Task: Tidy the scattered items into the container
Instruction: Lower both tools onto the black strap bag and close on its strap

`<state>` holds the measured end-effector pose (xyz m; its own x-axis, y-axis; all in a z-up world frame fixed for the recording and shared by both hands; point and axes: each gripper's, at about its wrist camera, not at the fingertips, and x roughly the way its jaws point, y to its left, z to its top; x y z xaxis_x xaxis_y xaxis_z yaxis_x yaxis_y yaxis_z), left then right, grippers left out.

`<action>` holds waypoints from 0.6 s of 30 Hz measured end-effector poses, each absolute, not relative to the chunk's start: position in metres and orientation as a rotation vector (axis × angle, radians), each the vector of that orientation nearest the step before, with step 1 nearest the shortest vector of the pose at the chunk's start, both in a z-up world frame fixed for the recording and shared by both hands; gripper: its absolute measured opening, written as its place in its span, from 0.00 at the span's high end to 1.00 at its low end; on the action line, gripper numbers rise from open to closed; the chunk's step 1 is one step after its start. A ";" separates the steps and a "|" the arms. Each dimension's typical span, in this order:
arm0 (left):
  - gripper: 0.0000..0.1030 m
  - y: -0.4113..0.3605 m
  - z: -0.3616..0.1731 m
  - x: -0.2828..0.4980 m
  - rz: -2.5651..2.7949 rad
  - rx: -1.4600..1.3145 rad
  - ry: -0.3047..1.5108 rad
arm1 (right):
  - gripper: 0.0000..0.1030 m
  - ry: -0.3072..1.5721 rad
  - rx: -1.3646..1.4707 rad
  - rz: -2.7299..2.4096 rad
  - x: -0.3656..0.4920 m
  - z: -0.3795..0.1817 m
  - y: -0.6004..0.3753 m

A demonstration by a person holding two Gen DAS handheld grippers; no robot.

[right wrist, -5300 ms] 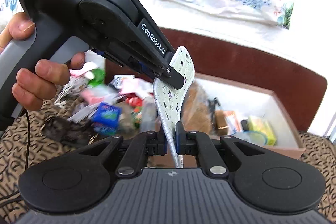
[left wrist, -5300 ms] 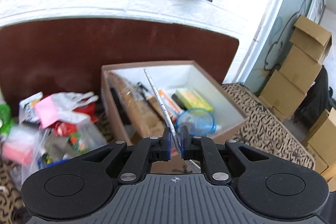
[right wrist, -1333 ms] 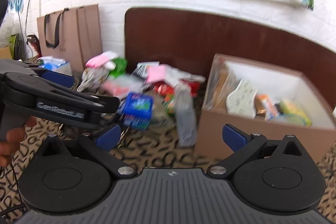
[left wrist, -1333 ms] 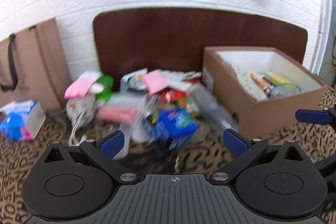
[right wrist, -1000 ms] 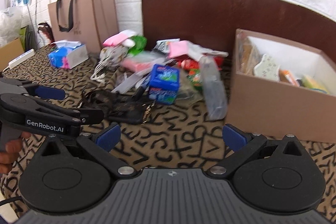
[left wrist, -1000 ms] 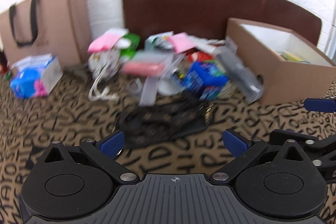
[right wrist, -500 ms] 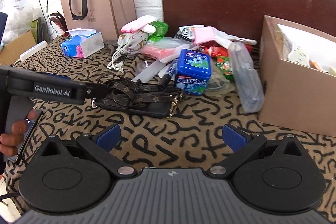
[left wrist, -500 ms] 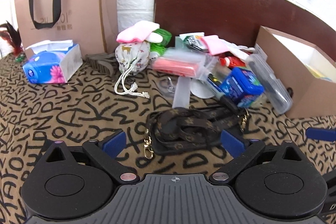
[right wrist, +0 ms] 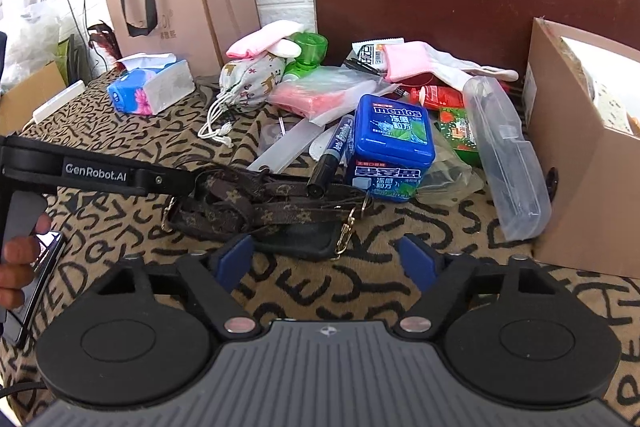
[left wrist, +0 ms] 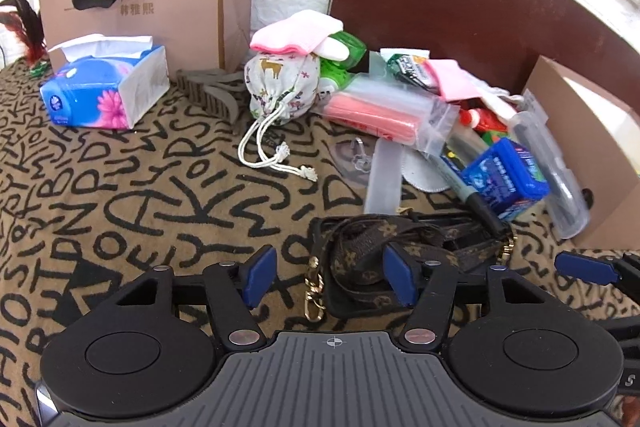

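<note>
Both half-open with jaws just closing in, the left hand-held gripper (left wrist: 328, 277) and right hand-held gripper (right wrist: 326, 261) straddle the brown strap bundle (left wrist: 384, 247) at twelve o'clock — nothing clamped yet; next, pinch and carry to the cardboard box (right wrist: 568, 163) at three o'clock.

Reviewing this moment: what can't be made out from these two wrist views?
- Cardboard box contents: right wrist view shows only a corner past the picture's edge; left wrist view shows just its side wall.
- Phone case under the brown strap: the strap covers most of it.
- Left gripper pads and the strap: contact unclear, the near strap blocks the view.
- Items behind the mint box: hidden by the pile.
</note>
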<state>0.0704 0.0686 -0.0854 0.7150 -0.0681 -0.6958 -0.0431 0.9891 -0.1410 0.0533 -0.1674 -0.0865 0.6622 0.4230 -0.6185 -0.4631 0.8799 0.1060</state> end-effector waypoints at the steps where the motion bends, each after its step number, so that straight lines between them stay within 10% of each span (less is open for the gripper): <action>1: 0.35 0.068 -0.087 0.073 -0.015 -0.149 0.783 | 0.29 0.686 -0.057 0.496 0.056 -0.088 -0.167; 18: 0.53 0.067 -0.107 0.096 -0.041 -0.156 0.850 | 0.60 0.760 0.072 0.463 0.085 -0.111 -0.161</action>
<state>0.0959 0.0667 -0.1069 0.6596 -0.0988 -0.7451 -0.0262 0.9877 -0.1541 0.0854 -0.1612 -0.1107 0.6294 0.4294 -0.6476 -0.3780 0.8974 0.2276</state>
